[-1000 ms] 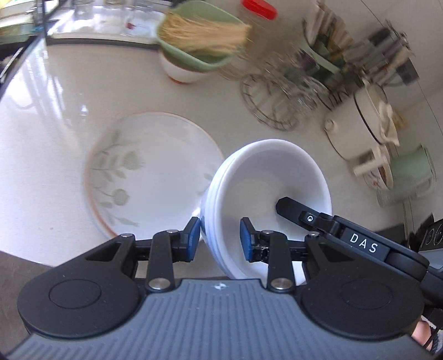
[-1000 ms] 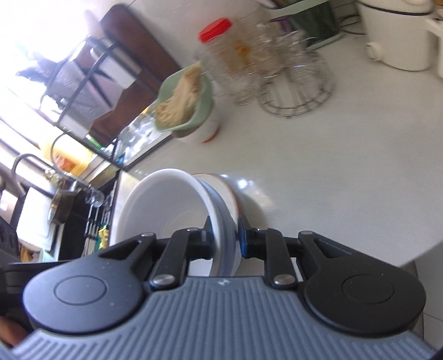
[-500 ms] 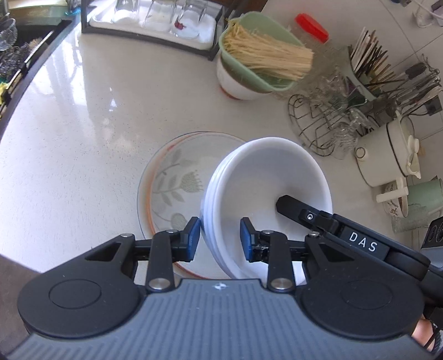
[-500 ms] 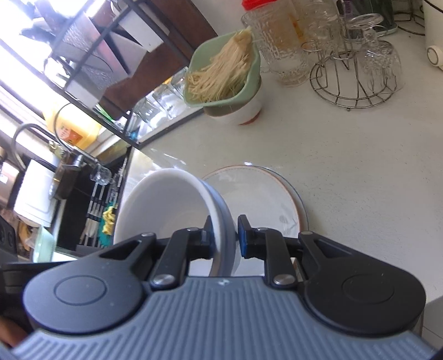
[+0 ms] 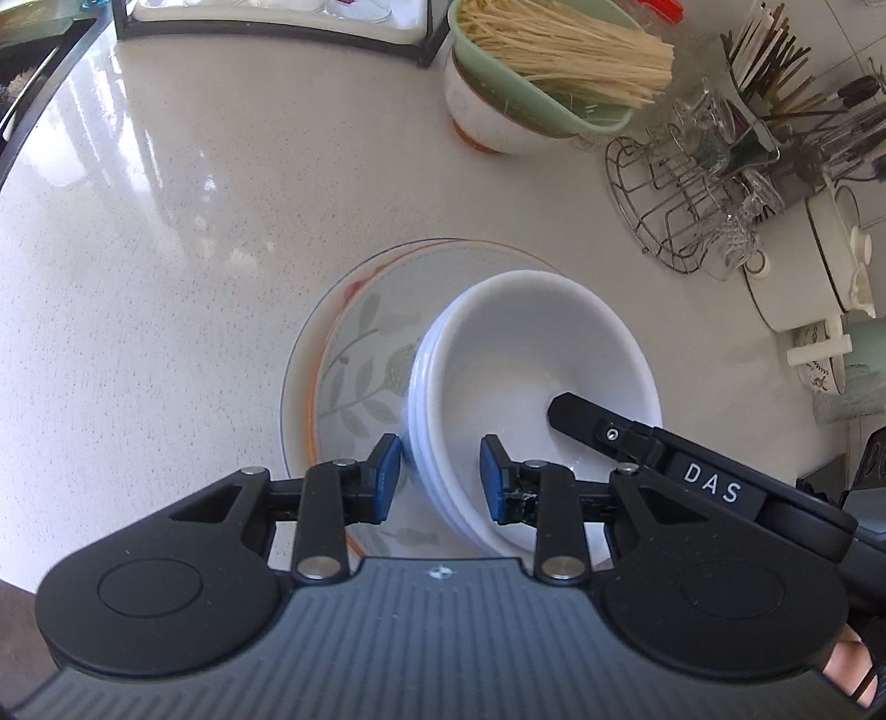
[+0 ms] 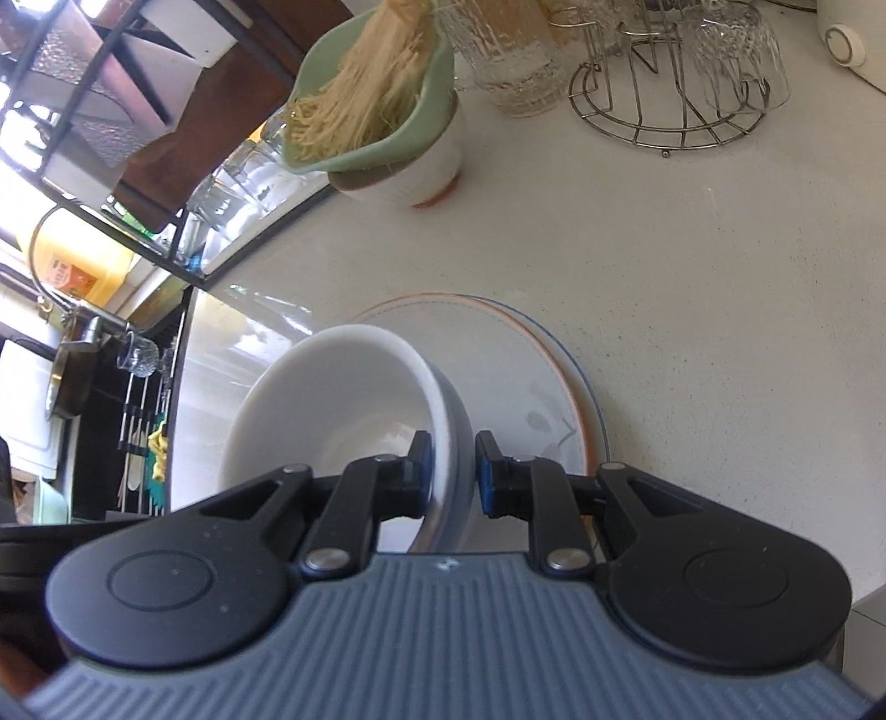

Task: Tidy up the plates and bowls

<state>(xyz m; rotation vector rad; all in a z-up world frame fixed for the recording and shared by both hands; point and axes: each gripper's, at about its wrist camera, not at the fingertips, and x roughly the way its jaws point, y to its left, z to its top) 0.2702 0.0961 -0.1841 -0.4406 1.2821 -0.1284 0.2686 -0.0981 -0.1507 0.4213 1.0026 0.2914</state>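
A stack of white bowls [image 5: 531, 354] hangs tilted over a stack of leaf-patterned plates [image 5: 360, 354] on the pale counter. My left gripper [image 5: 437, 471] is shut on the near rim of the bowls. My right gripper [image 6: 449, 468] is shut on the opposite rim of the white bowls [image 6: 332, 399]; its finger shows inside the bowl in the left wrist view. The plates [image 6: 526, 365] lie just beyond and below the bowls in the right wrist view. I cannot tell whether the bowls touch the plates.
A green dish of dry noodles [image 5: 554, 61] sits on a white bowl at the back. A wire glass rack [image 5: 681, 188], a white pot [image 5: 814, 266] and utensils stand at the right. A black tray of glasses [image 5: 266, 22] is at the far edge.
Both grippers carried the bowl stack from beside the plates to over them. The bowls and plates now appear lower and more centred under the left camera.
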